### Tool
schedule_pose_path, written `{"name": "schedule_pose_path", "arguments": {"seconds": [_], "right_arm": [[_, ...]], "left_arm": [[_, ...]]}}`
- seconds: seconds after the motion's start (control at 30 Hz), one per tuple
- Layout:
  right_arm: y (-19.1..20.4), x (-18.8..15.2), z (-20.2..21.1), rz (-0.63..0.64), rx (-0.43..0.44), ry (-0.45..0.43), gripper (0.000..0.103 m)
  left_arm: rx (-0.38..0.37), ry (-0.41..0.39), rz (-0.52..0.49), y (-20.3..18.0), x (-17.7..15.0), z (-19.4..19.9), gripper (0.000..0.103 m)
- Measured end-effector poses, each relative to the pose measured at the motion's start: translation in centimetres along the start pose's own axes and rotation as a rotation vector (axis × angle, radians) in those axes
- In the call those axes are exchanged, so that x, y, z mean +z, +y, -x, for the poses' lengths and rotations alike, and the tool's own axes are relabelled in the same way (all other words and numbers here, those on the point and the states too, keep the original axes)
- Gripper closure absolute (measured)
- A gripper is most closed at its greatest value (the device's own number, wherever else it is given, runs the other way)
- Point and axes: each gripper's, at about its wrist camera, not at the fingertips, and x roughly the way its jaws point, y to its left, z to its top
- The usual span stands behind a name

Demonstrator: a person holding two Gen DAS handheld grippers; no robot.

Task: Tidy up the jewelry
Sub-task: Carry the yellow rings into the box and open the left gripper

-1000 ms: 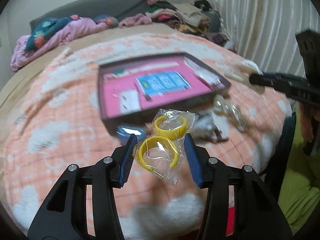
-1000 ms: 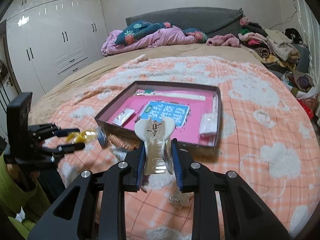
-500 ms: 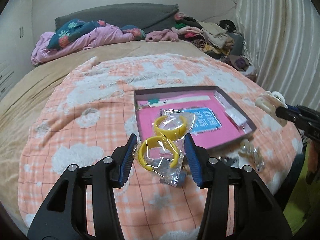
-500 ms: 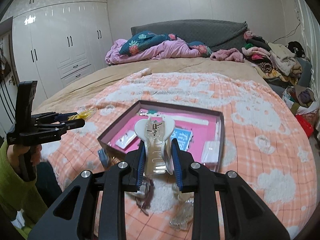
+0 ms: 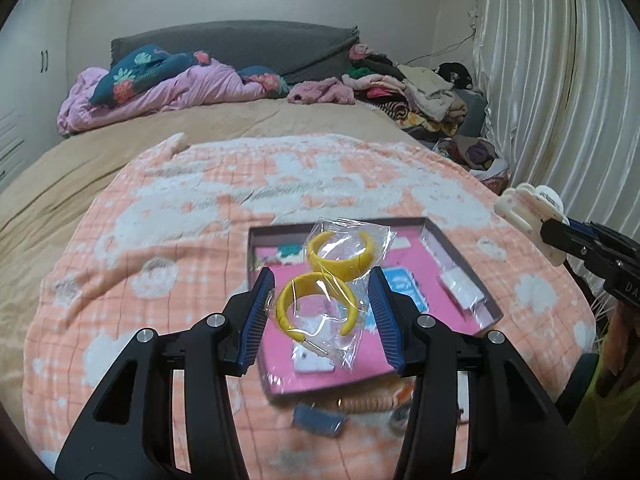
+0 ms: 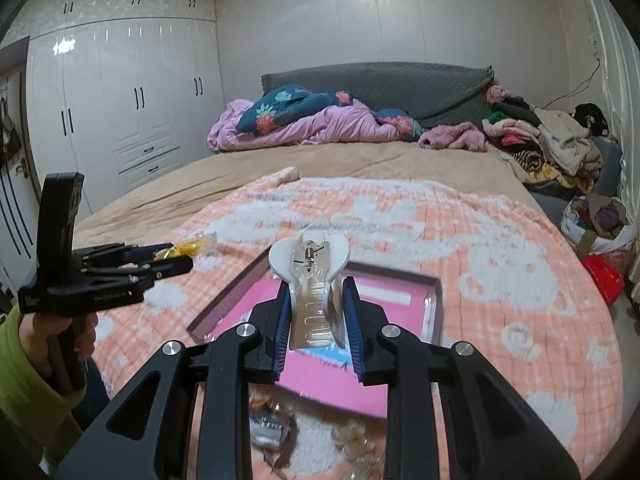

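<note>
Carry step, both claws loaded. Peach-and-white plaid blanket (image 5: 168, 216) on the bed lies below; the shallow pink-lined cardboard box (image 5: 460, 256) sits just beyond both claws. Left claw (image 5: 320, 312) pinches a clear plastic packet of yellow open bangles (image 5: 332, 280); right claw (image 6: 314, 312) pinches a translucent white hair claw clip (image 6: 310, 280). Next: lower each over the box, then release.

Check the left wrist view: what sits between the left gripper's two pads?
A clear plastic bag holding two yellow open bangles sits between the left gripper pads, above the pink-lined tray; left wrist view.
</note>
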Motion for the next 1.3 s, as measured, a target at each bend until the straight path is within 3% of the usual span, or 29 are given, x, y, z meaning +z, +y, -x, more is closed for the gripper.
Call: {"name": "schedule_pose_path", "arguments": {"seconds": [0.2, 0.43, 0.9, 1.3], "right_arm": [[-1.5, 2.1, 0.3, -0.064, -0.001, -0.063, 0.079], [-2.9, 2.1, -0.6, -0.104, -0.037, -0.068, 0.079], [-4.9, -3.1, -5.7, -0.142, -0.062, 0.084, 0.079], [-6.7, -6.4, -8.6, -0.176, -0.059, 0.164, 0.079]], "left_arm": [[-0.019, -0.003, -0.003, -1.5, 1.4, -1.5, 0.063], [-0.027, 0.021, 0.006, -2.3, 1.3, -3.8, 0.063], [-0.054, 0.115, -0.004, -4.2, -1.0, -8.5, 0.063], [-0.042, 0.207, -0.023, -5.0, -3.8, -11.5, 0.062]]}}
